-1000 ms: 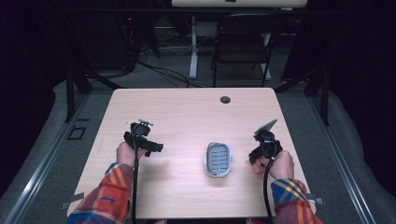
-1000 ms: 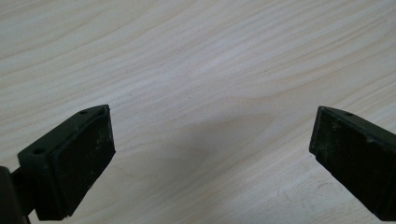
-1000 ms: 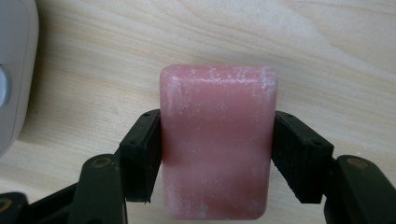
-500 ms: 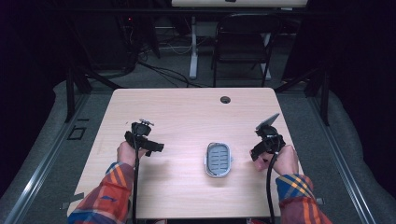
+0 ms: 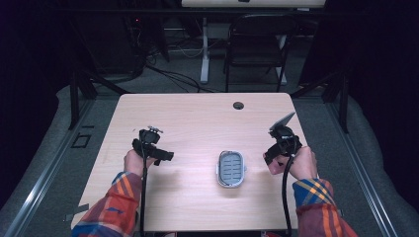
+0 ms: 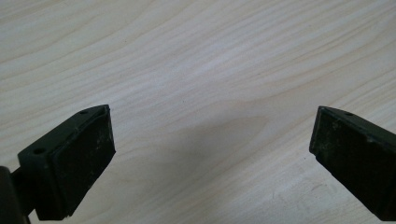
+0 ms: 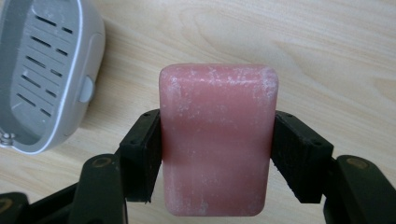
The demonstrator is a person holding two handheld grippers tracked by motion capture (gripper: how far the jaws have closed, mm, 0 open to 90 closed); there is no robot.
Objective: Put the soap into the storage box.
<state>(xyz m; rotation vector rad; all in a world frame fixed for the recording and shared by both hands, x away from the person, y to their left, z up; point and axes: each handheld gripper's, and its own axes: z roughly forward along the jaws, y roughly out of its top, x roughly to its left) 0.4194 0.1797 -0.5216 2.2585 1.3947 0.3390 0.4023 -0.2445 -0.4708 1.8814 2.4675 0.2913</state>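
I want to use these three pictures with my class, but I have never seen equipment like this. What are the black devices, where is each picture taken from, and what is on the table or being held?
There is no robot: a person in plaid sleeves holds a hand tool with a two-jaw claw in each hand. The high view looks down on the wooden table. On it lies a grey slotted soap dish, between the left claw and the right claw. The other two pictures come from cameras riding on the tools, looking along the jaws. The left claw is open over bare wood. The right claw is clamped on a pink bar of soap, with the soap dish nearby.
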